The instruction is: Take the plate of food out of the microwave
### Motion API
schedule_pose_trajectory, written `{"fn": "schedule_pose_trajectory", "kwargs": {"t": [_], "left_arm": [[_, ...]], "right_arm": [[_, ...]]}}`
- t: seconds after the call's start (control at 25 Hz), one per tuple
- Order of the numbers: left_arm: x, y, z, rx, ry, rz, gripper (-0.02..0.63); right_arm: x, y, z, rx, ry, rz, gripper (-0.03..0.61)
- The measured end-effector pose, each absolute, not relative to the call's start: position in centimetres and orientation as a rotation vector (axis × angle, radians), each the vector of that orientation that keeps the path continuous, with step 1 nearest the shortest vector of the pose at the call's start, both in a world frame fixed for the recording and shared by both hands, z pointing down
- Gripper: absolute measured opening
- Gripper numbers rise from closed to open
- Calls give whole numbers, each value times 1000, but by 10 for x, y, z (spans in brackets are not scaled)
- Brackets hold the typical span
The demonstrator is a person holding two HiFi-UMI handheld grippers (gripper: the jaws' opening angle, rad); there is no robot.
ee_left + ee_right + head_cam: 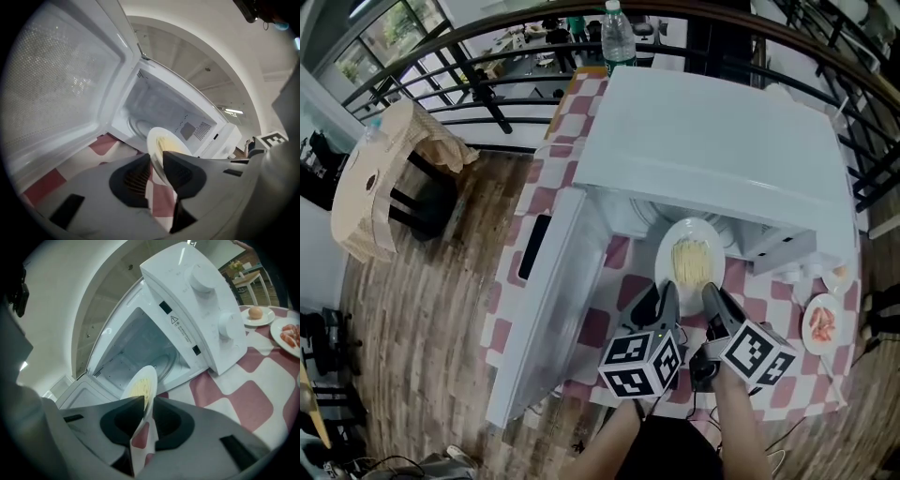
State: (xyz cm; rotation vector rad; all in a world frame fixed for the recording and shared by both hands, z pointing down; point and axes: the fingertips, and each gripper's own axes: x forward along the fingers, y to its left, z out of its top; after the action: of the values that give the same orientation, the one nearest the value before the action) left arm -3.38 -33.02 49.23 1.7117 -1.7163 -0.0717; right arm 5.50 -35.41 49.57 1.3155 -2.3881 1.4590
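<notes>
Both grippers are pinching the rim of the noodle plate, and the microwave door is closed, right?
Not quite: the microwave door stands wide open, swung out to the left, as the head view shows. The left gripper and right gripper do each pinch the rim of the noodle plate.

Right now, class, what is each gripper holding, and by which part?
Both hold the plate by its near rim: the left gripper on the left side, the right gripper on the right.

We have the round white plate of noodles (692,258) just before the white microwave's (712,141) cavity, above the red-and-white checked cloth (595,328). The microwave's open door (544,300) is left of it. The left gripper (668,291) and right gripper (712,292) sit side by side on its near rim. A clear plastic bottle (618,37) stands behind the microwave.
</notes>
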Motion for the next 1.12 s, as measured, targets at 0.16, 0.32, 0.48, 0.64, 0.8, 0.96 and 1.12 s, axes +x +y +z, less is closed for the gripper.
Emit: {"fn": "schedule_pose_trajectory", "kwargs": {"t": [0.16,0.32,0.48,0.64,0.8,0.96,1.12], "left_arm": [[-25,-315,491,1703,-1717,-80,110],[-18,-302,488,1703,-1723,-87,110],[-15,-289,487,1702,-1728,-90,110],[-11,-277,485,1702,-1736,-87,110],[-7,-266,485,1698,-1738,-94,109],[-2,-254,485,1692,-1735,-97,110],[2,-245,483,1693,-1735,-99,110]], "right_arm": [[64,-340,495,1306,-2386,1460,66],[70,-327,493,1304,-2391,1468,67],[74,-315,492,1296,-2399,1462,67],[77,-303,491,1288,-2403,1465,66],[81,-292,490,1281,-2404,1462,66],[86,-281,490,1280,-2400,1456,66],[91,-272,487,1282,-2403,1452,66]]}}
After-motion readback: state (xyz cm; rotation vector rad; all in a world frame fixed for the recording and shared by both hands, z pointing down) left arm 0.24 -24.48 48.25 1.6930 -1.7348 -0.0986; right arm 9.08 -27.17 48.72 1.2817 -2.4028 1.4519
